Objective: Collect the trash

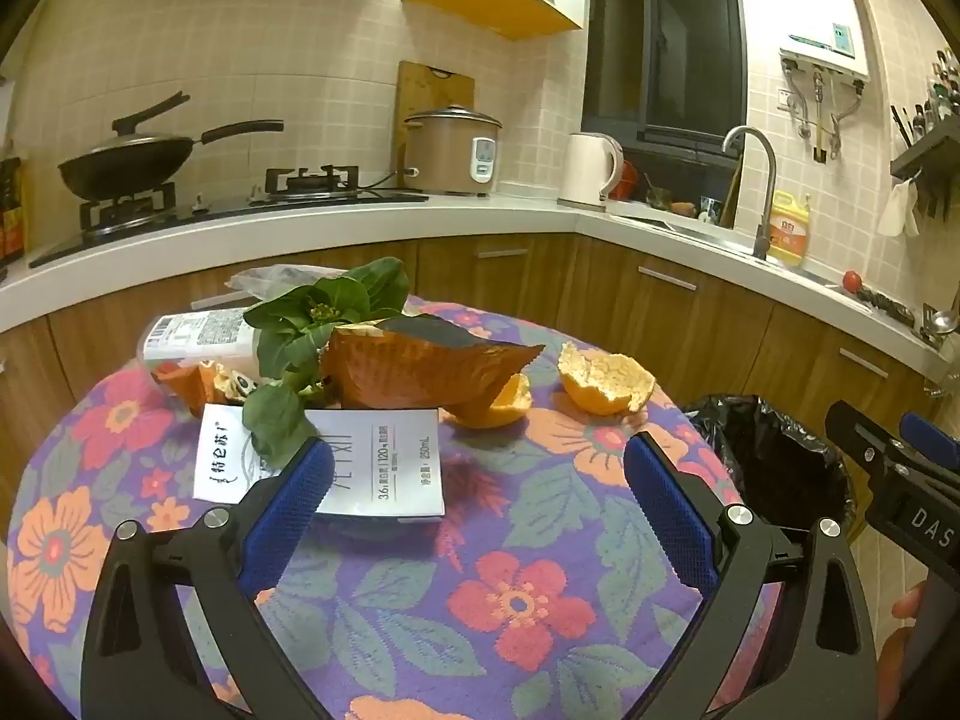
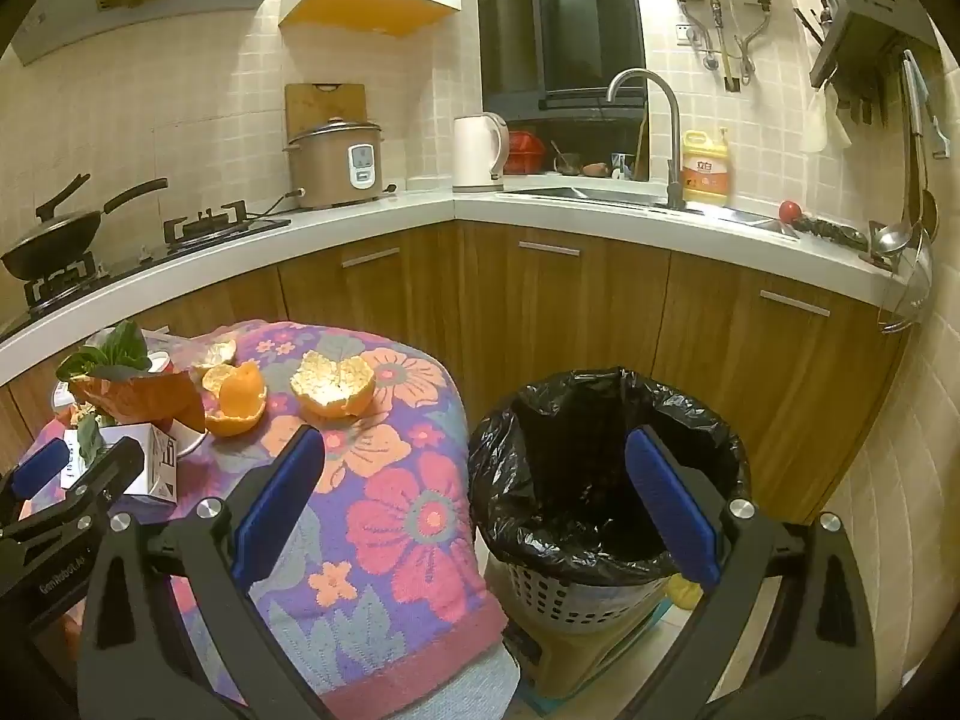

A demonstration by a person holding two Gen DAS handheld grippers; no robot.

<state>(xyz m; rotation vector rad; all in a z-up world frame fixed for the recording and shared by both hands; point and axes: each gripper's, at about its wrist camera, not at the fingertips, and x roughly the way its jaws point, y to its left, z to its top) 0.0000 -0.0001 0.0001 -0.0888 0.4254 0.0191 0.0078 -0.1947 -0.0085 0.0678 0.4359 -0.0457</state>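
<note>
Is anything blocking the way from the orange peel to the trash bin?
Nothing visible. The cupped orange peel lies on the flowered tablecloth near its edge, and the black-lined white bin stands open right beside the table.

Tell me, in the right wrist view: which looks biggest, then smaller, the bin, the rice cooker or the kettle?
1. Bin, though it's nearest the camera.
2. Rice cooker.
3. Kettle.
</note>
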